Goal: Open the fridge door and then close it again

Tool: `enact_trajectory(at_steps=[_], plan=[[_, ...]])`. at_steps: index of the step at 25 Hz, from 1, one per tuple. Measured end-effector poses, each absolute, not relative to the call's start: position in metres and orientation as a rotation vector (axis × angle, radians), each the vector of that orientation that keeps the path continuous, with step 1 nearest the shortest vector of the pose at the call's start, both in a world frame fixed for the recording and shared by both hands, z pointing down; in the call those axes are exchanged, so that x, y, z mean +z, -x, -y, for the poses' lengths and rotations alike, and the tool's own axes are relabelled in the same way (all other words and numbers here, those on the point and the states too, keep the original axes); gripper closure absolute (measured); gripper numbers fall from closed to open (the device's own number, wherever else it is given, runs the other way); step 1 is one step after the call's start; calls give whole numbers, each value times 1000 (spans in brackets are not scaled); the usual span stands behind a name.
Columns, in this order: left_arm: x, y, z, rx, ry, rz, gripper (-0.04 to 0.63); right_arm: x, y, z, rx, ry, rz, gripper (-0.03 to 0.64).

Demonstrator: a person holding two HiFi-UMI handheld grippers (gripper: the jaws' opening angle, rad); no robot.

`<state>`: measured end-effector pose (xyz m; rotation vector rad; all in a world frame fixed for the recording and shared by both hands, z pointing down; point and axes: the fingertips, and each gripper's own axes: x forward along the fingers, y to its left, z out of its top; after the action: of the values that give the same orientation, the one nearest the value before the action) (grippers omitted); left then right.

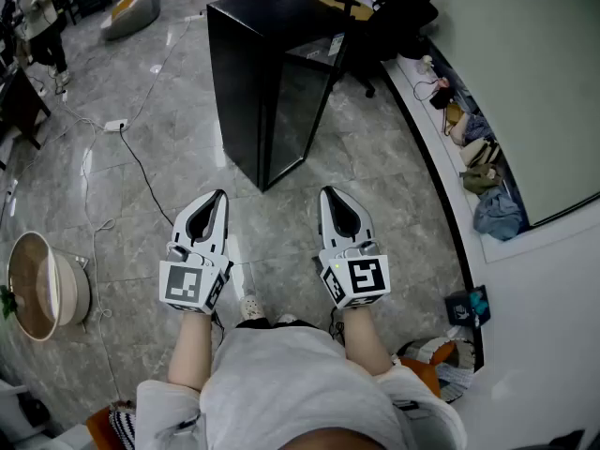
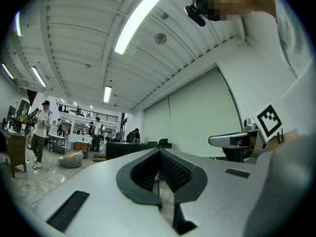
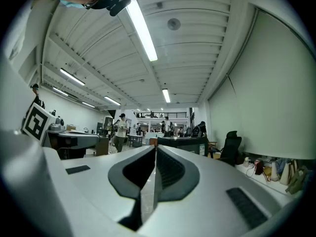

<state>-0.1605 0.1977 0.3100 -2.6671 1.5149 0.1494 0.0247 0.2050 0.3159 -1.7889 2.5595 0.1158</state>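
Note:
A small black fridge stands on the grey floor ahead of me, its glass-fronted door shut and facing right. It shows far off as a low dark box in the left gripper view and as a dark box in the right gripper view. My left gripper and right gripper are held side by side at waist height, well short of the fridge. Both are shut with nothing between the jaws.
A low ledge along the right wall carries bags and clothes, with a black office chair behind the fridge. A power cable runs over the floor at left, near a round wooden stool. People stand far back.

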Motion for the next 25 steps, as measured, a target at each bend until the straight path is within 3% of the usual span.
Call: enact_trajectory(at_steps=[25], plan=[[324, 174, -134, 156, 2744, -1423, 580, 320, -5, -157, 128, 1870, -2491, 592]])
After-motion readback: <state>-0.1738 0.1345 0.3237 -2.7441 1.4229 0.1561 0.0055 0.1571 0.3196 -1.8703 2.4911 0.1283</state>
